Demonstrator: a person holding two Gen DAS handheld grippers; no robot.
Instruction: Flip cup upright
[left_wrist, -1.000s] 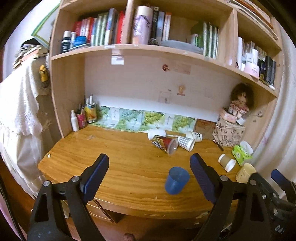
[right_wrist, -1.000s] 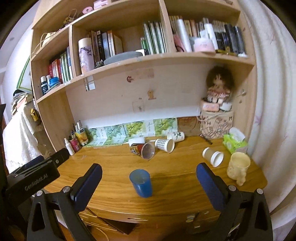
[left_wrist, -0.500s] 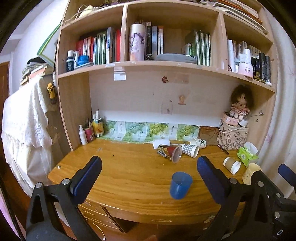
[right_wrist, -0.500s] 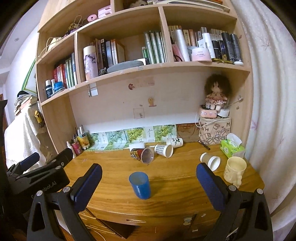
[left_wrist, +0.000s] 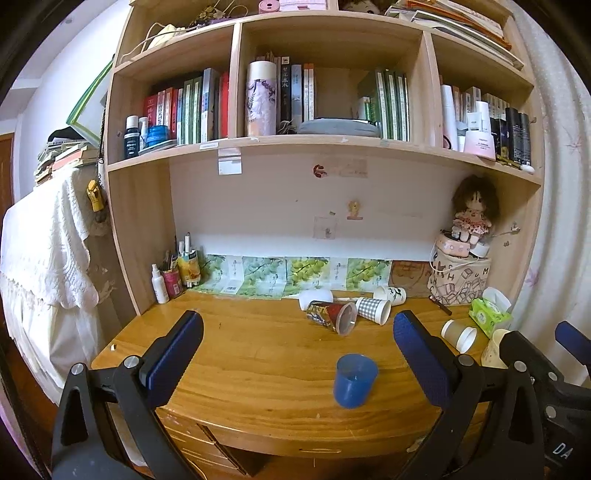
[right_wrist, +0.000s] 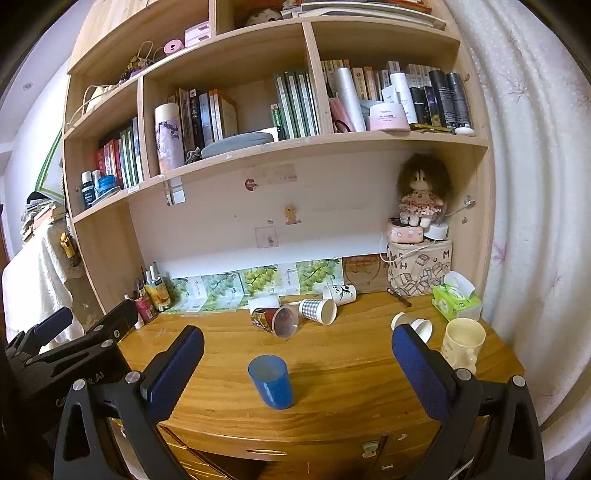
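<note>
My left gripper (left_wrist: 297, 354) has pulled back from the counter (left_wrist: 258, 354), jaws spread and empty. The blue cup (right_wrist: 271, 382) stands upright near the front edge, mouth up, so I judge the flip done. My right gripper (right_wrist: 297, 363) has backed off too, spread wide, empty.

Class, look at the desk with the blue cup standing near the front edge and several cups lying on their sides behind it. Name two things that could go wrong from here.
1. The blue cup stands upright near the desk front edge; a claw reaching past could knock it off.
2. The tipped cups, the foil cup, checked cup and white cup, lie close together, so grabbing one may roll the others.
</note>
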